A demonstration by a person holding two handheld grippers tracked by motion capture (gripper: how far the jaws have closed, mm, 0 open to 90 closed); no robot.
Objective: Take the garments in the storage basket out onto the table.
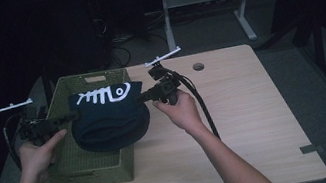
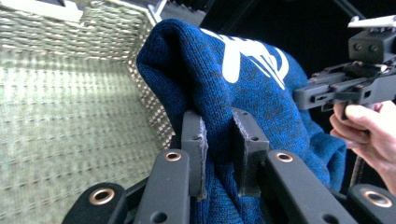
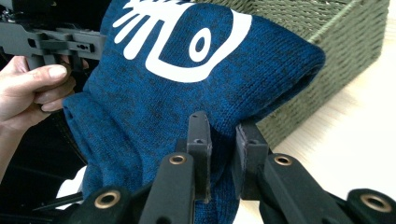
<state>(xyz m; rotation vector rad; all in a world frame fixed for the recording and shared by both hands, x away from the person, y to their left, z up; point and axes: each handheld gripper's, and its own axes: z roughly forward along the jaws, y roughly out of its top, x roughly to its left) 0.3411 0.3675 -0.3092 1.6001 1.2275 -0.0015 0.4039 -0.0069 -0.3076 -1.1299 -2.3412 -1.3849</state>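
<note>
A folded dark blue knit garment (image 1: pixel 109 116) with a white fish-skeleton print hangs over a green woven basket (image 1: pixel 79 168) at the table's left. My left gripper (image 1: pixel 74 116) pinches the garment's left edge, and in the left gripper view its jaws are shut on a fold of the blue knit (image 2: pixel 215 93). My right gripper (image 1: pixel 142 98) pinches the right edge, its jaws likewise clamped on the fabric (image 3: pixel 187 102) in the right gripper view. The garment sags between the two grippers, its lower part over the basket's front right corner.
The wooden table (image 1: pixel 237 119) has bare surface to the right of the basket, with a round cable hole (image 1: pixel 198 66) near the back edge. Cables trail from both grippers. Beyond the table stands a white desk frame (image 1: pixel 244 16) on a dark floor.
</note>
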